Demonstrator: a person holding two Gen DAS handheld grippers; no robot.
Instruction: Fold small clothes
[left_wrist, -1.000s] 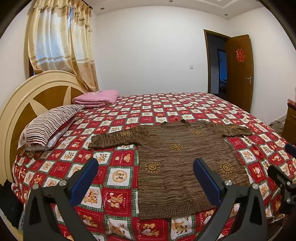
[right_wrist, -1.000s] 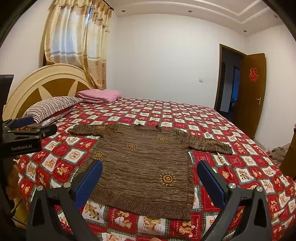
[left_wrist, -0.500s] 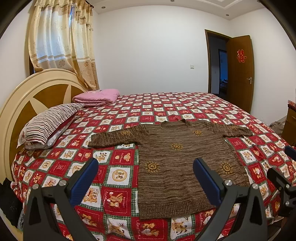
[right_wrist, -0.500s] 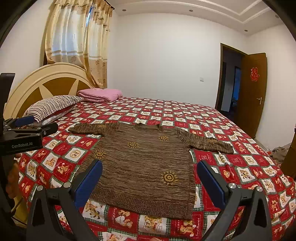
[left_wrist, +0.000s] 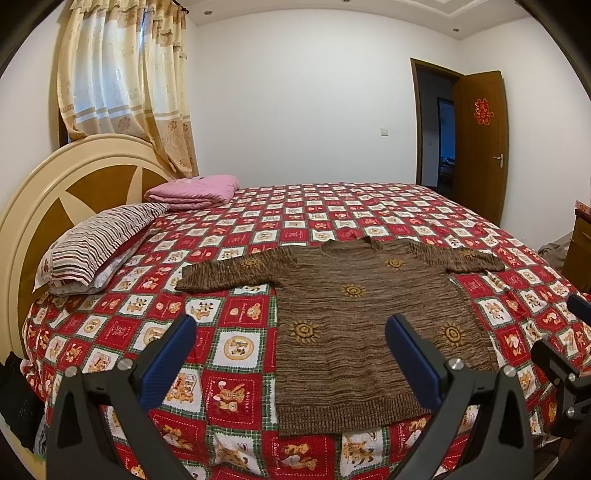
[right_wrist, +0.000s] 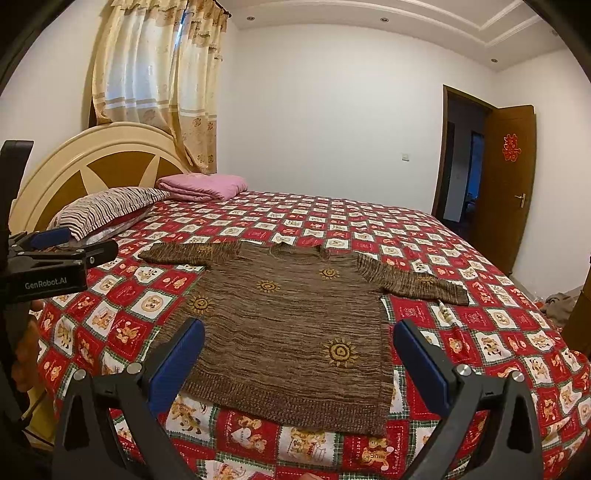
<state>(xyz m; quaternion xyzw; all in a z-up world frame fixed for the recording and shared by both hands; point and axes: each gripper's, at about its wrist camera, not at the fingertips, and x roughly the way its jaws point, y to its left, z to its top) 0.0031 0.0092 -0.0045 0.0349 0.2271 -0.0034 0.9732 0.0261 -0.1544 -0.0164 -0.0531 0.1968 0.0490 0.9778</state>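
A small brown knit sweater (left_wrist: 354, 317) with yellow sun motifs lies flat and face up on the bed, both sleeves spread out; it also shows in the right wrist view (right_wrist: 291, 325). My left gripper (left_wrist: 291, 350) is open and empty, held above the bed's near edge by the sweater's hem. My right gripper (right_wrist: 299, 350) is open and empty, also above the hem. The left gripper's body shows at the left edge of the right wrist view (right_wrist: 55, 262).
The bed has a red checked cartoon quilt (left_wrist: 240, 306). A striped pillow (left_wrist: 99, 240) and a folded pink blanket (left_wrist: 195, 190) lie by the round headboard (left_wrist: 48, 184). An open wooden door (left_wrist: 480, 147) stands at the far right.
Both grippers have drifted slightly, shifting the views a little. The sweater has not moved and both grippers stay open.
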